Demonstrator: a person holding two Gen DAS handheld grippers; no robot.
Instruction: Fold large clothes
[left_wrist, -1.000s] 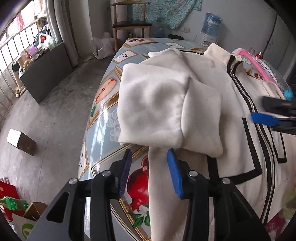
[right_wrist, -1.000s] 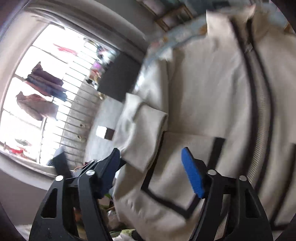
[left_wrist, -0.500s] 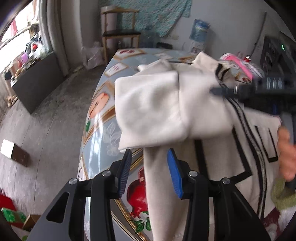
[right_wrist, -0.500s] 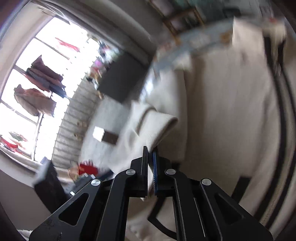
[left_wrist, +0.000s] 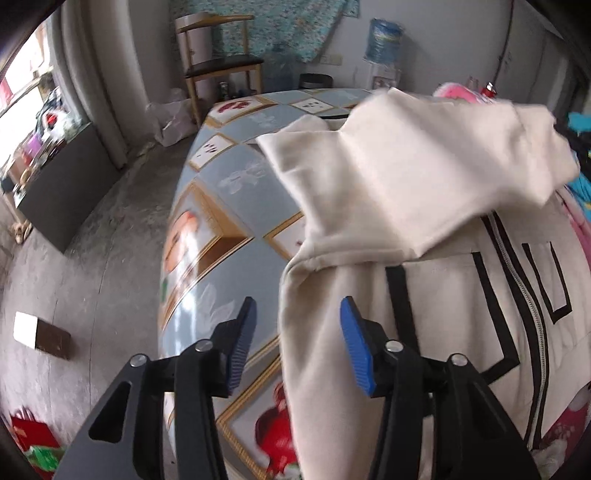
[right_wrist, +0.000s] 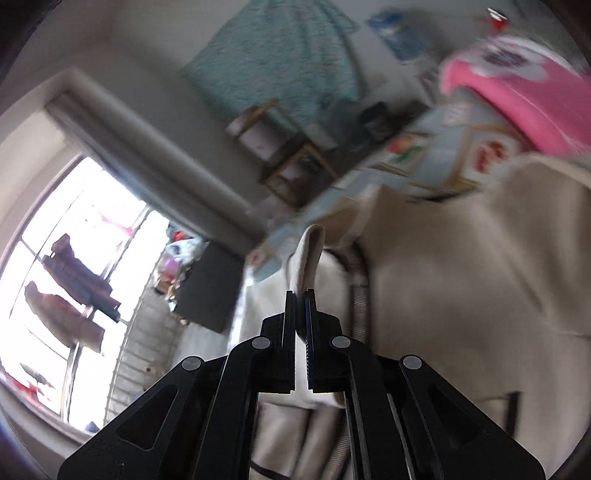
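Observation:
A cream jacket with black trim and a centre zipper lies on the patterned table. Its near sleeve is lifted and stretched to the right across the chest. My left gripper hovers over the jacket's left side edge. Its jaws are opening, and the pads press on nothing. In the right wrist view my right gripper is shut on a fold of the sleeve, which sticks up from between the pads. The jacket's body spreads below, blurred.
A pink garment lies at the table's far right, also in the right wrist view. Beyond the table stand a wooden chair and a water dispenser. A dark cabinet and a box are on the floor at left.
My right gripper shut on the sleeve and carried it up and to the right over the jacket. My left gripper's jaws widened, and the gripper shifted slightly along the jacket's edge.

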